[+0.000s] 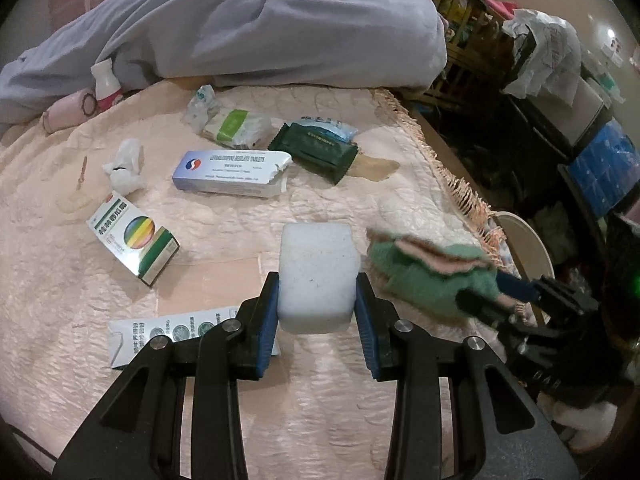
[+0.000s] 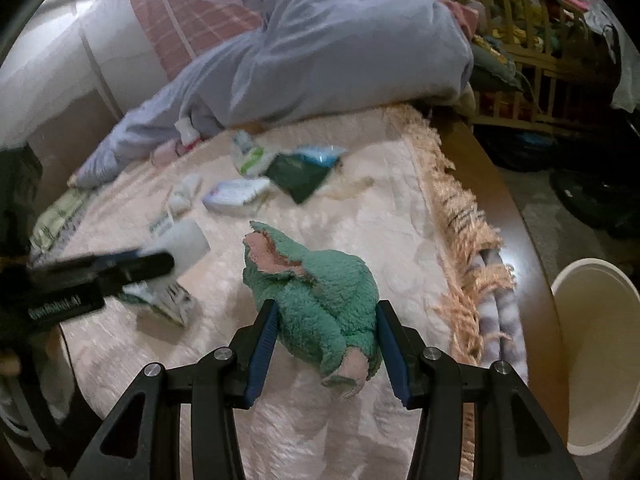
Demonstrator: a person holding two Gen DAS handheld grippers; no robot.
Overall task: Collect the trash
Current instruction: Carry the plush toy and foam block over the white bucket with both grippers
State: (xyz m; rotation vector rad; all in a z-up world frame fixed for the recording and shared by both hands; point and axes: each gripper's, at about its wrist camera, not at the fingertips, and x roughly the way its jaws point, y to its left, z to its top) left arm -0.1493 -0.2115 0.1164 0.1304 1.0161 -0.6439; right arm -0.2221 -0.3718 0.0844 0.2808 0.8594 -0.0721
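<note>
Gripping a white foam block (image 1: 316, 280), the left gripper (image 1: 317, 312) holds it above the pink bedspread (image 1: 240, 216). The right gripper (image 2: 326, 334) is clamped on a green cloth (image 2: 320, 292) near the fringed bed edge, with a pale bin (image 2: 592, 356) below right. Medicine boxes (image 1: 232, 172) lie scattered on the bedspread.
</note>
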